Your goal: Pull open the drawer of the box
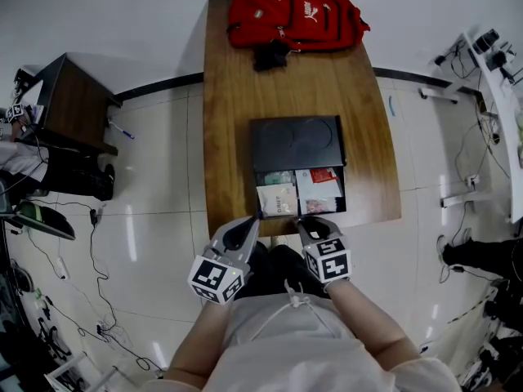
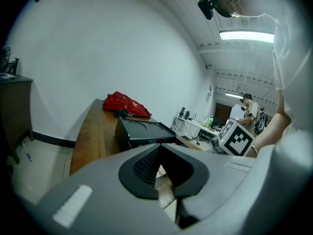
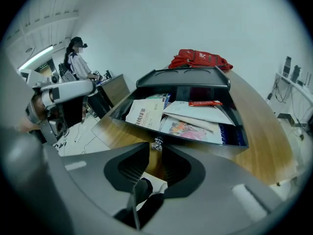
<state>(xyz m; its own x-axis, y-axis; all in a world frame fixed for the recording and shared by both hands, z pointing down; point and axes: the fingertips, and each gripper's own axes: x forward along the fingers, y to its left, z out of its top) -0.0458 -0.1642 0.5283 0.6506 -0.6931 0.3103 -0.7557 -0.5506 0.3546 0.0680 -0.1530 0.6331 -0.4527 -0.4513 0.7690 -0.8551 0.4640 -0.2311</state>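
Note:
A black box (image 1: 296, 141) lies on the long wooden table (image 1: 233, 96). Its drawer (image 1: 331, 212) is slid out toward me, with booklets and papers lying in it. The right gripper (image 1: 304, 221) meets the middle of the drawer's front wall. In the right gripper view the small metal knob (image 3: 156, 143) sits at the tips of the right gripper (image 3: 156, 148), and its jaws stand closed against it. My left gripper (image 1: 252, 223) hovers by the drawer's front left corner, shut and holding nothing. In the left gripper view the box (image 2: 142, 131) is beyond the left gripper (image 2: 160, 148).
A red backpack (image 1: 290, 13) lies at the table's far end. To the left on the tiled floor stands a dark side desk (image 1: 73, 104), with cables around it. A person (image 3: 78, 62) stands beside that desk. White benches (image 1: 498, 88) line the right side of the room.

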